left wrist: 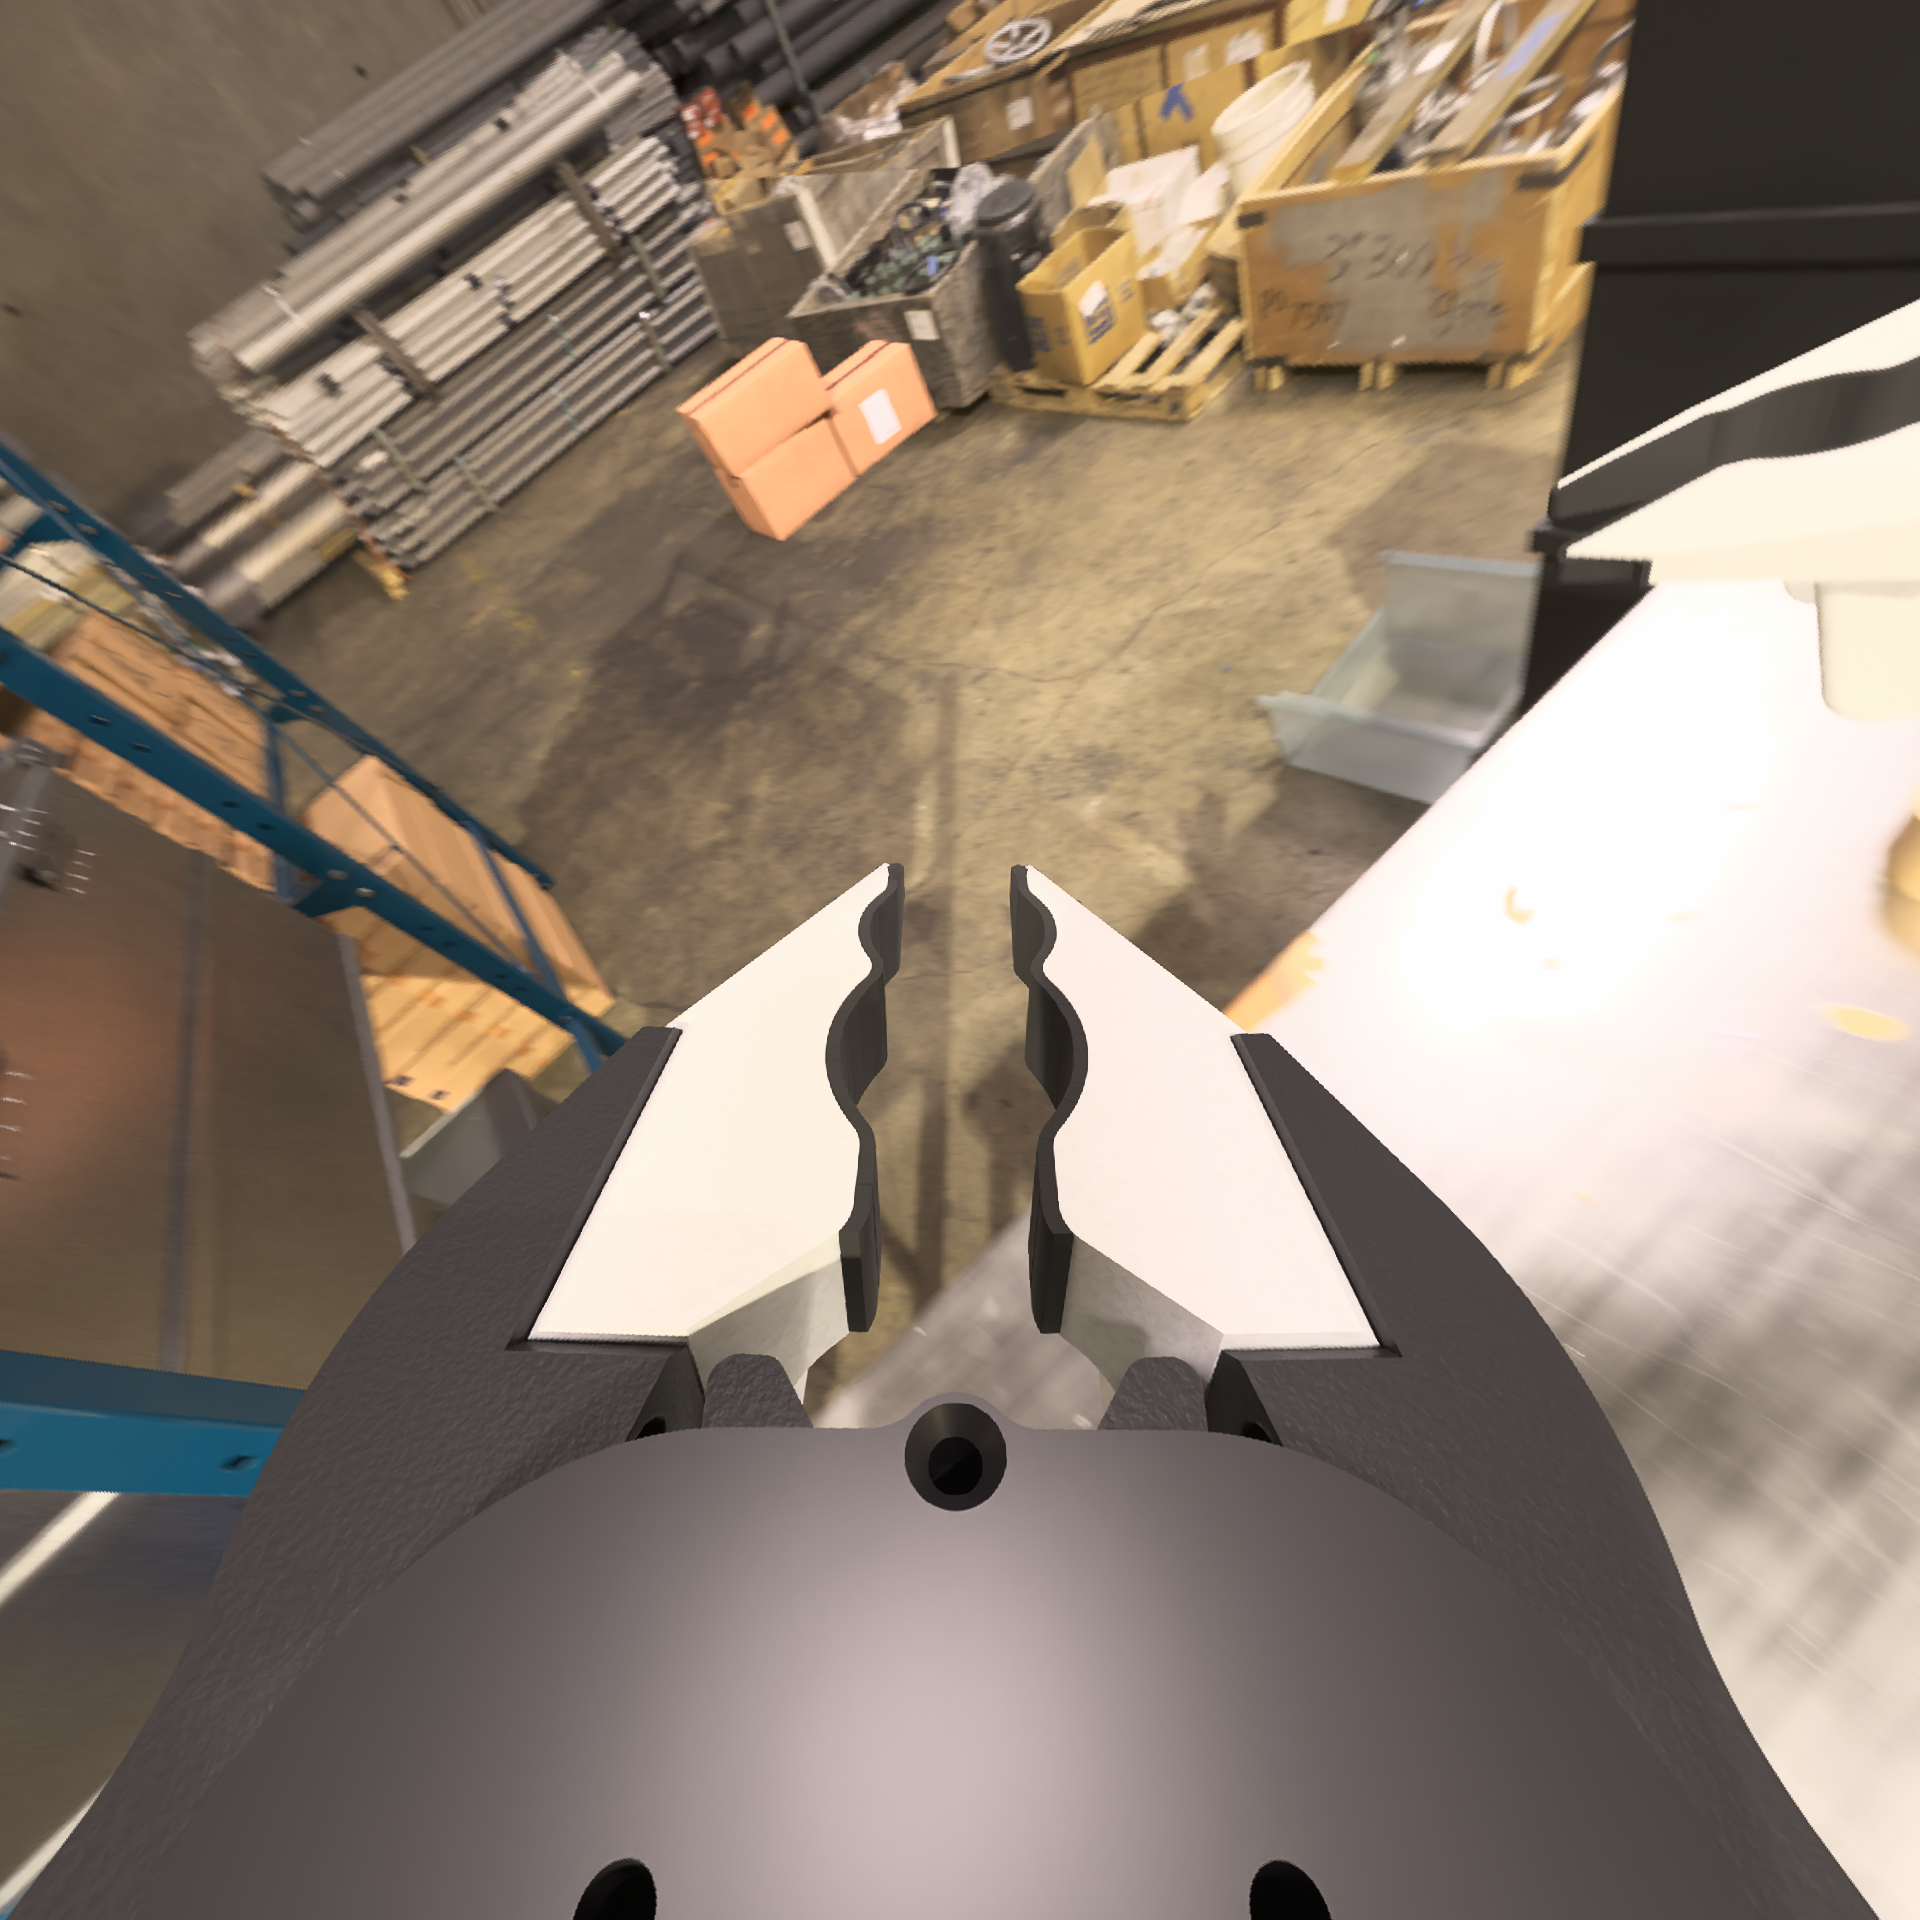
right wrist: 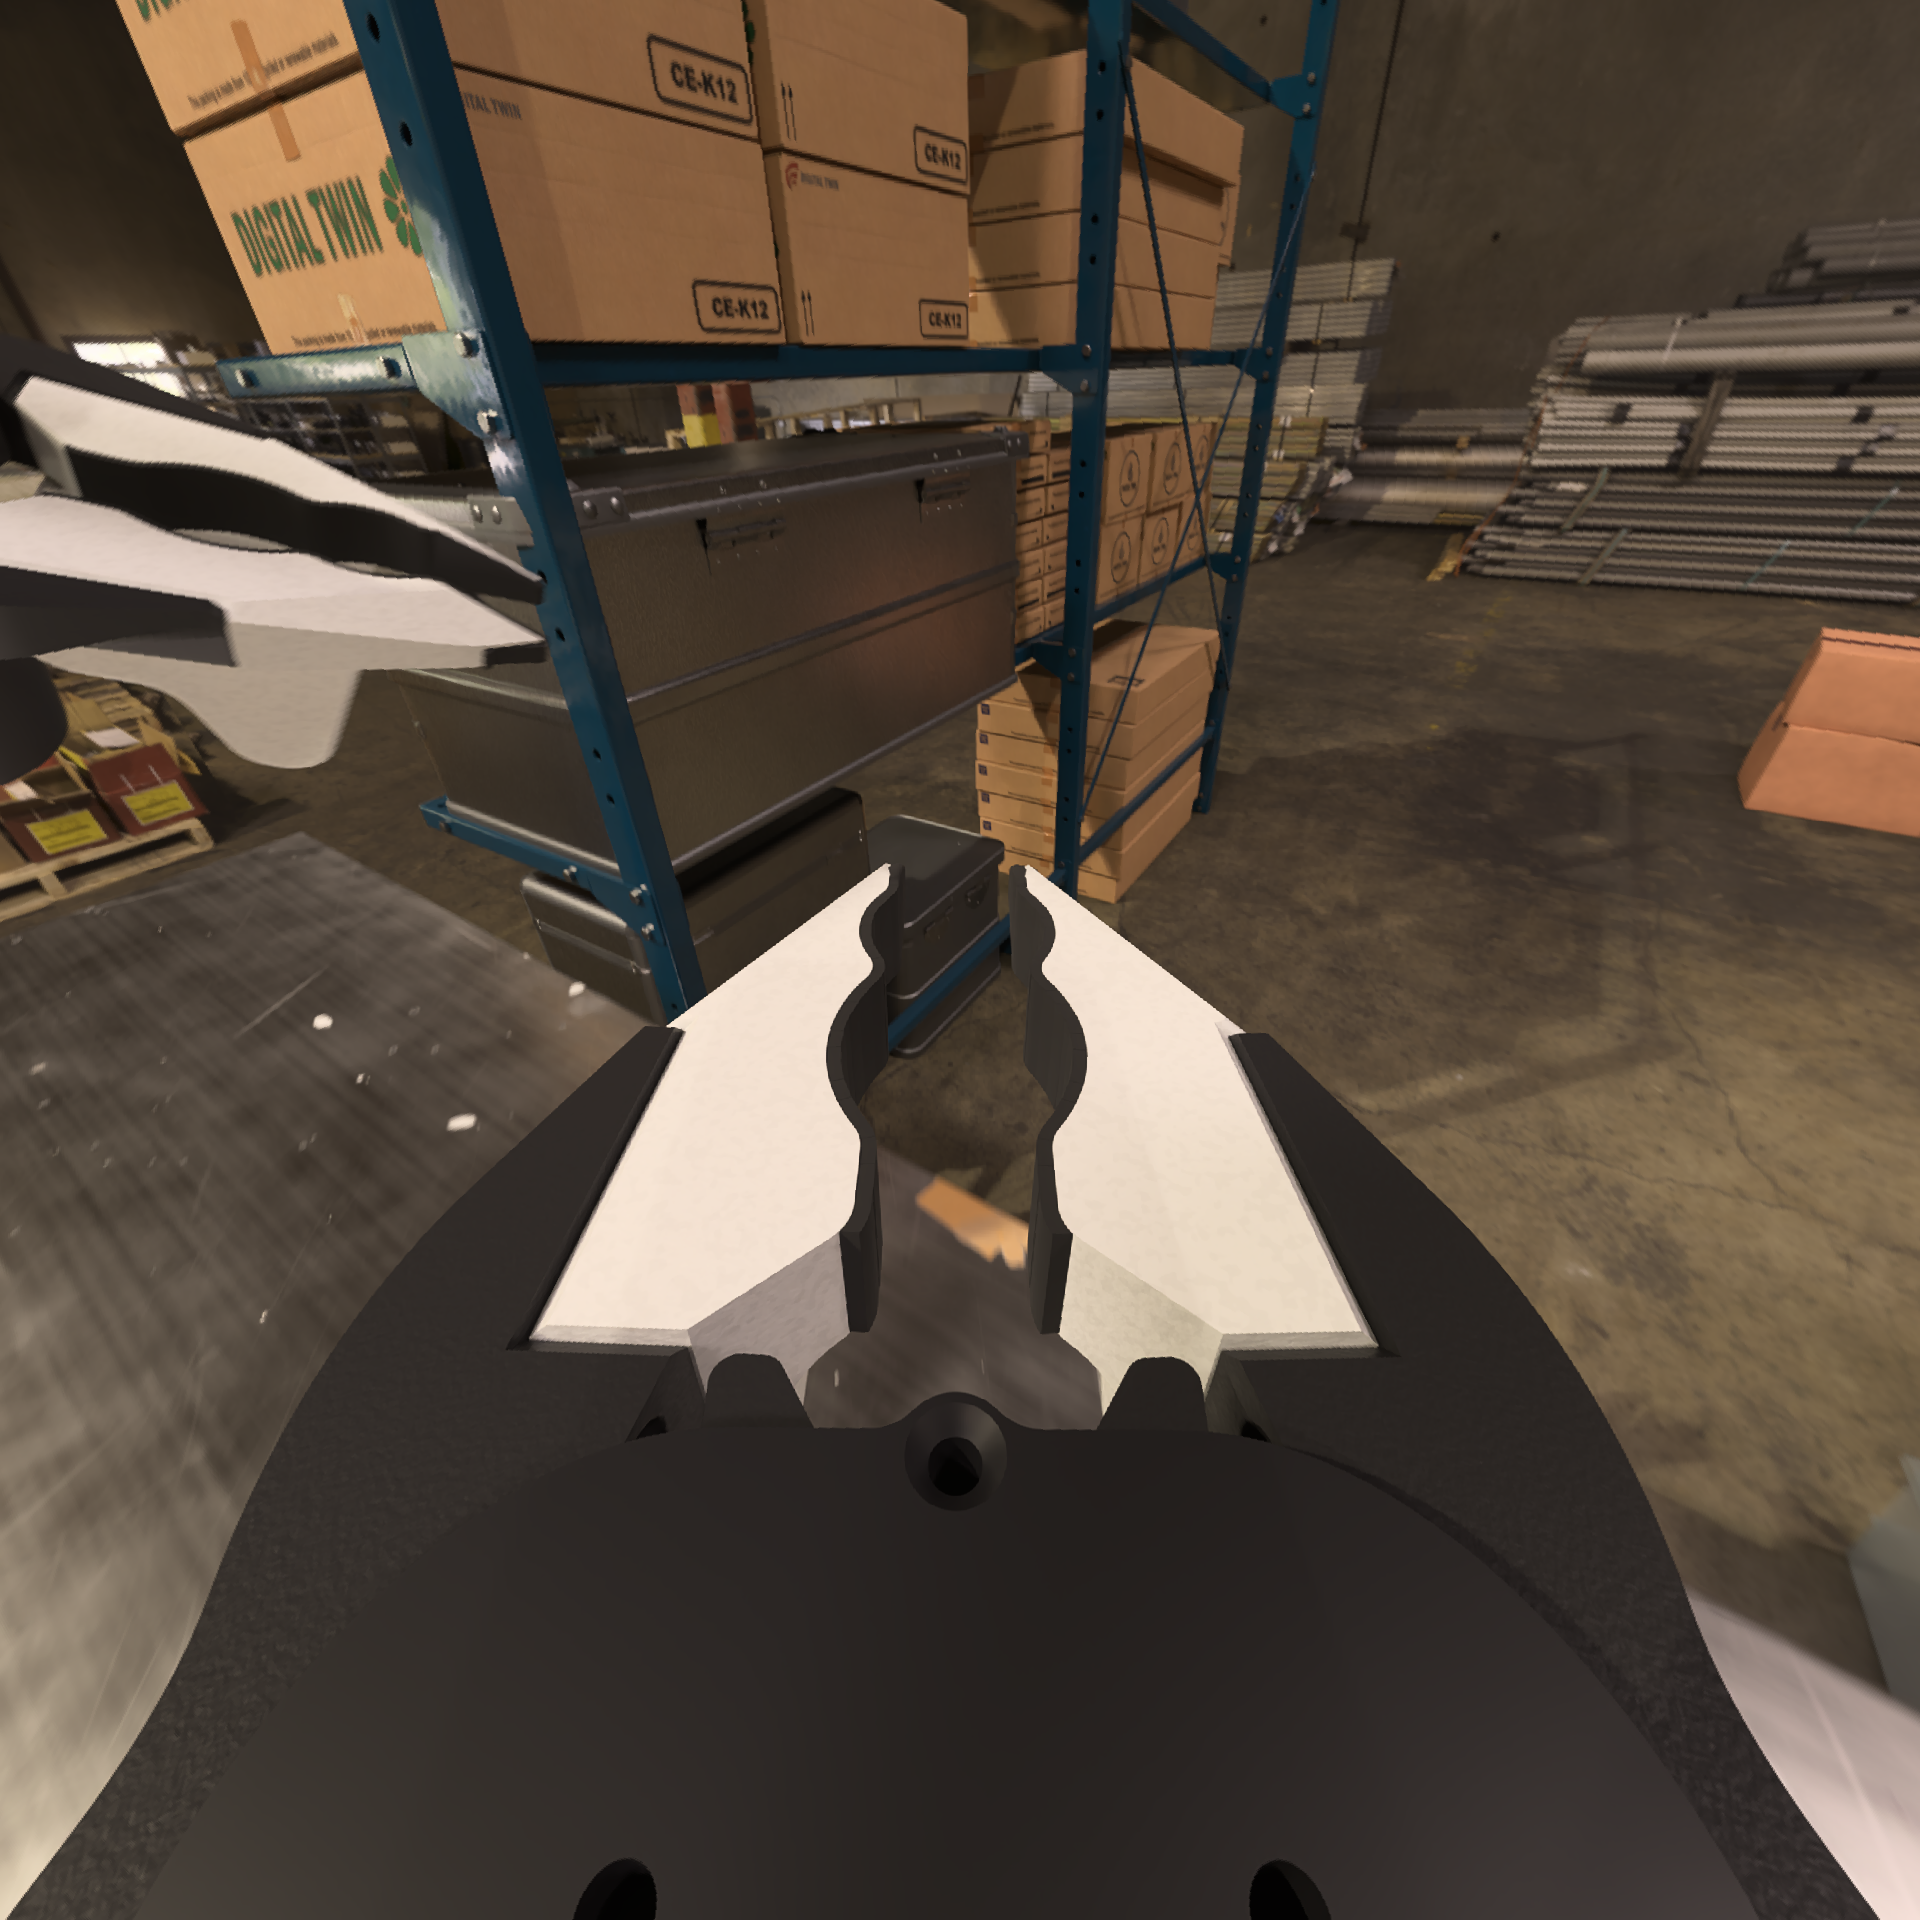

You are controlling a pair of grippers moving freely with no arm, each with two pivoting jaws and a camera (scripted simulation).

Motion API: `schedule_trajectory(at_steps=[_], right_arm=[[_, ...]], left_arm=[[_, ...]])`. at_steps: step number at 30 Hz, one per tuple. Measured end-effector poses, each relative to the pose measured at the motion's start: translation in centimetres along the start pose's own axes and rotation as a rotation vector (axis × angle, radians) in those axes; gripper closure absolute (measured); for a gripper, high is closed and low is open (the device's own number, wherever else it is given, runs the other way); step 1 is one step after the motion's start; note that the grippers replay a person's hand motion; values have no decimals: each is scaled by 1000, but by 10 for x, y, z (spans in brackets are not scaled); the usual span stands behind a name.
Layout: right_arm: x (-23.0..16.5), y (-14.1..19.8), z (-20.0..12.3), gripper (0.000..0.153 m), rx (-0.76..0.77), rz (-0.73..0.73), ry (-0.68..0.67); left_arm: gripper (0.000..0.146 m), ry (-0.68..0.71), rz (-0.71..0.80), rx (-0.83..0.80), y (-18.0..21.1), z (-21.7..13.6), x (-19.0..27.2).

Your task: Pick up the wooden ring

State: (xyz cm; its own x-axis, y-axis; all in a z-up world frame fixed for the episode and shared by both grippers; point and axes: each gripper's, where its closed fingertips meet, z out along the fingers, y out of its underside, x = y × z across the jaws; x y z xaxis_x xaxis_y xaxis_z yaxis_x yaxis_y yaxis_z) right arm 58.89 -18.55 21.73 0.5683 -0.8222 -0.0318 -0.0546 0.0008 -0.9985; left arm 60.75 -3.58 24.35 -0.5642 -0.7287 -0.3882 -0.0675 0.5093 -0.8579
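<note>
Over the metal tabletop (left wrist: pixel 1558 1195) edge: found left tongs (left wrist: pixel 956 883) apart, gripping nothing. Found right tongs (right wrist: pixel 954 883) likewise apart and empty. Cannot place wooden ring with certainty; noted only a tan sliver (left wrist: pixel 1907 862) at left wrist view's right border, form unreadable.

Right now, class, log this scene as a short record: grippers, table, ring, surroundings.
left gripper: open, empty, pointing past the table edge at the floor
right gripper: open, empty, facing the blue rack
table: shiny metal, small pale flecks on it
wooden ring: cannot be made out in either view
surroundings: cardboard boxes, stacked pipes
</note>
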Motion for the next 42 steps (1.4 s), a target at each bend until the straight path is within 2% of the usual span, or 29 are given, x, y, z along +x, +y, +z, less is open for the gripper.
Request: schedule_trajectory(at_steps=[4, 7, 9, 13, 16, 18, 19, 21, 23, 26, 32, 36, 38, 40, 41, 42], right_arm=[[-6, 27, -45, 134, -58, 11, -3], [-27, 47, -62, 135, -64, 18, -24], [-38, 61, -72, 135, -57, 8, 2], [-15, 94, -94, 129, -139, -137, 191], [17, 109, -118, 118, -211, -159, 275], [40, 119, -137, 104, -277, -166, 307], [49, 125, -146, 92, -316, -156, 298], [57, 138, -157, 74, -382, -108, 196], [59, 150, -163, 70, -441, -118, 39], [67, 159, -166, 75, -530, -267, -138], [81, 174, -161, 71, -951, -581, -448], [72, 192, -149, 71, -1112, -729, -639], [78, 206, -148, 74, -1217, -797, -701], [77, 209, -147, 96, -1239, -772, -779], [76, 208, -147, 103, -1244, -794, -807], [71, 207, -148, 103, -1248, -815, -835]], left_arm=[[127, 149, -166, 44, 32, -37, 52], [128, 259, -332, 122, 53, -70, 96], [129, 277, -407, 173, 66, -93, 119], [130, 170, -454, 198, 99, -129, 142], [130, 86, -489, 179, 128, -142, 146], [130, 42, -472, 172, 145, -145, 143], [130, 24, -438, 158, 153, -144, 141], [130, -12, -337, 107, 169, -140, 135], [131, -21, -289, 70, 179, -137, 132], [131, 11, -338, 72, 181, -136, 134], [132, 26, -369, 59, 188, -134, 138], [134, 20, -355, 59, 189, -132, 138], [134, 13, -347, 72, 188, -132, 138], [136, 8, -340, 85, 186, -133, 137], [136, 6, -333, 90, 185, -133, 137], [136, 4, -322, 94, 185, -133, 136]])
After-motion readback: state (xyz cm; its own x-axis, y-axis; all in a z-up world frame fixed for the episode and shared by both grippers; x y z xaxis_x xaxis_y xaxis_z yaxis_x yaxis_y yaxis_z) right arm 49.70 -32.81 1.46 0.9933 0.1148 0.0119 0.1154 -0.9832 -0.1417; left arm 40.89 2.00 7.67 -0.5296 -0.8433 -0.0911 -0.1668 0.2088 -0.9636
